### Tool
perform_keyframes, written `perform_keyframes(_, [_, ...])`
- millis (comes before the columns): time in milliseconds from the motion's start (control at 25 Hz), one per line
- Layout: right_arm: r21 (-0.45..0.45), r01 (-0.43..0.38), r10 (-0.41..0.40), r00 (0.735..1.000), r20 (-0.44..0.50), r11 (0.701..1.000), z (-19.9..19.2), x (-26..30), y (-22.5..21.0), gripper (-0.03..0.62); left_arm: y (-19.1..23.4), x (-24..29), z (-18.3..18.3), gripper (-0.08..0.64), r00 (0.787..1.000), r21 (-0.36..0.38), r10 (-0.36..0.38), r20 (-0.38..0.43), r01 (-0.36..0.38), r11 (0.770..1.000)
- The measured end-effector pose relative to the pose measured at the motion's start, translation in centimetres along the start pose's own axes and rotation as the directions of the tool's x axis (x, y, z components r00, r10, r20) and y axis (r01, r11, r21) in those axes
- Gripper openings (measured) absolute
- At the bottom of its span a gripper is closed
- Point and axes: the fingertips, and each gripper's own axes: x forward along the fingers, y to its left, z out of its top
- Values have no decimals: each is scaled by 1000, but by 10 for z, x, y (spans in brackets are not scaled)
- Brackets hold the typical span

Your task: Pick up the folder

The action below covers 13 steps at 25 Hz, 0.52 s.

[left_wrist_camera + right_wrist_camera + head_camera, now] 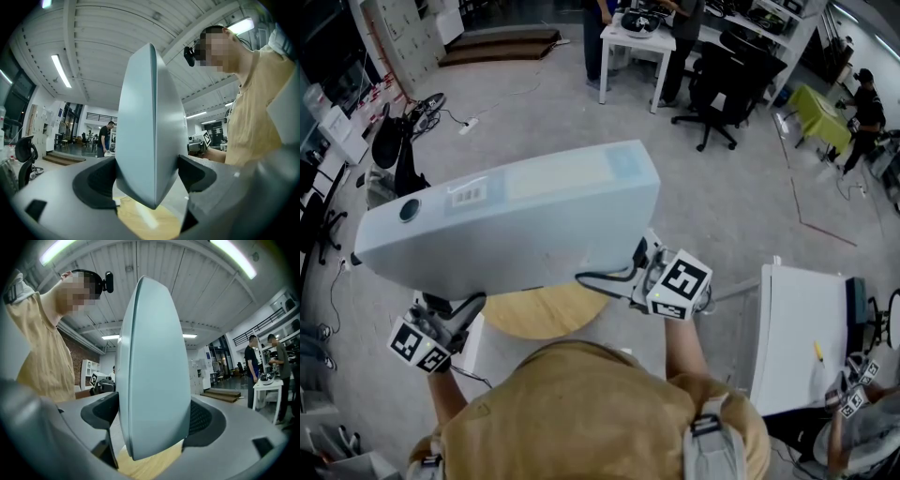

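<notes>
- I am holding the pale blue-grey folder (516, 220) in the air with both tools, above the round wooden table (539, 317).
- My left gripper (455, 305) is clamping the folder's lower left corner. In the left gripper view the left gripper (147, 177) is pressing a dark pad against each side of the folder (150, 136).
- My right gripper (639, 262) is gripping the lower right corner. In the right gripper view the right gripper (153, 418) is closing both pads on the folder (154, 376), which is filling the gap between them.
- From the head view the folder is covering most of the table, leaving only the near edge of the wood showing, and it is hiding both pairs of jaw tips.
- Each gripper view is catching the folder edge-on, with its top cut short by the lens curve and a strip of wood showing under its lower edge.
- A round finger hole (410, 209) and a small white label (471, 195) are showing at the left end of the upturned side, but the label's marks are too small to read.
- A paler rectangular panel (558, 178) is carrying no writing I can make out.
- A white desk (797, 337) is standing to my right, partly cut off by the frame.
</notes>
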Motion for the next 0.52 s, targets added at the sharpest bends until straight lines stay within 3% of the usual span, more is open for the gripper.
perform_keyframes(520, [32, -5, 5, 1000, -17, 999, -5, 4, 2, 388, 1, -3, -5, 403, 999, -35, 16, -46, -17, 999])
